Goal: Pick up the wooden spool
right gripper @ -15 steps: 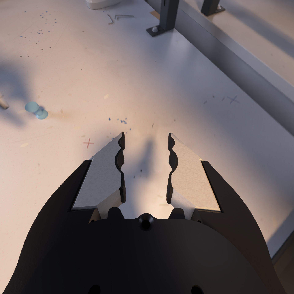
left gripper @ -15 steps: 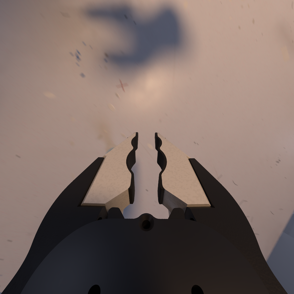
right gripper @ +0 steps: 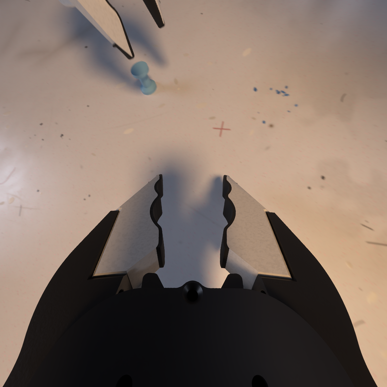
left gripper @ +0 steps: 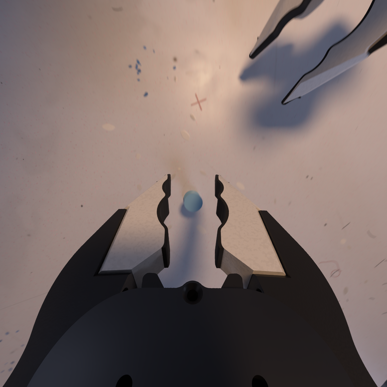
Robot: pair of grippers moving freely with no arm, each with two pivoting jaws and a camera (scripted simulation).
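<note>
pale blue wooden spool (left gripper: 192,200) lies on the bench (left gripper: 83,146) between my left claw (left gripper: 192,178) tips, long axis pointing away from me; claw parted, empty. right claw (right gripper: 192,178) farther, also parted.

Left hand-held gripper (left gripper: 192,178) and right hand-held gripper (right gripper: 192,178) both low, fingers parted, nothing gripped.

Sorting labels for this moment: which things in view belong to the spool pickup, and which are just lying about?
Part of the job:
- pale blue spool, lying on its side
- left tool, open around it

Lying about:
- right tool, open, empty
- red cross mark
- blue specks
</note>
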